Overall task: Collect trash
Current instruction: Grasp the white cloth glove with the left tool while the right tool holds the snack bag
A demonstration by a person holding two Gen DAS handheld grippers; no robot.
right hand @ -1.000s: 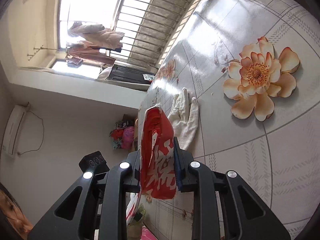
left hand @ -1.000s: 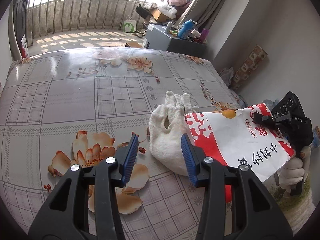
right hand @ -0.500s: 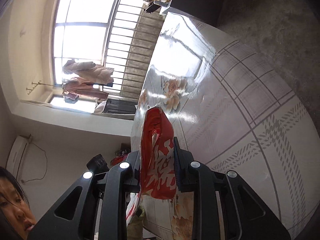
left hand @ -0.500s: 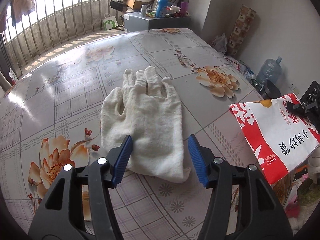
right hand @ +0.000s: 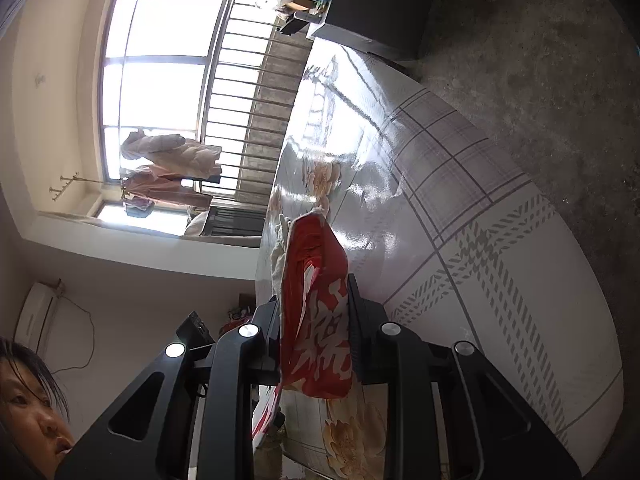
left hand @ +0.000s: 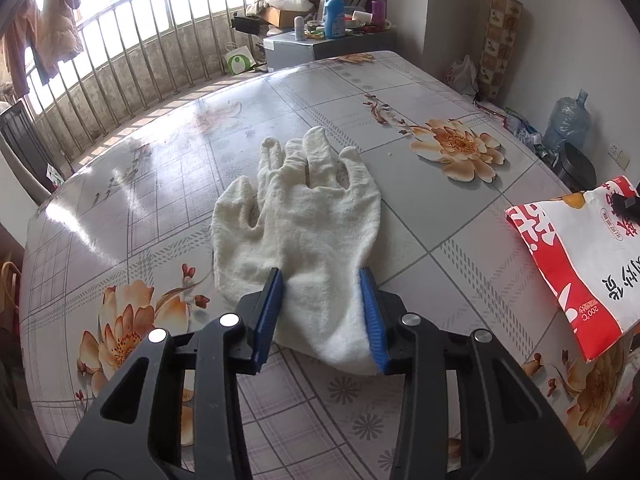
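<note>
Left wrist view: the left hand-held gripper [left hand: 322,316] is lowered onto the surface [left hand: 400,92], a table with a glossy floral and plaid covering. Its two blue-padded fingers [left hand: 269,314] are spread and straddle the cuff end of a white cloth glove [left hand: 304,220]. Each pad touches the fabric at one side of the cuff; the cloth between them is not bunched. The glove lies flat, finger ends pointing away from the gripper toward the balcony railing [left hand: 160,52].

At the right edge of the same view, a red and white packet [left hand: 580,256] printed with Chinese characters hangs in the air past the table's rim, well apart from the glove.

Right wrist view: the right hand-held gripper [right hand: 314,328] is rolled sideways, so the table [right hand: 480,240] stands almost vertical in frame. Its fingers [right hand: 358,320] are pressed together on the red and white packet [right hand: 316,320], pinching it through its flat faces. The packet's open top projects beyond the fingertips. A strip of the white glove [right hand: 278,252] shows just behind the packet. The operator's face [right hand: 28,412] occupies the lower left corner.

Beyond the far table end, a cabinet [left hand: 296,46] carries a blue bottle [left hand: 334,16] among small items.
</note>
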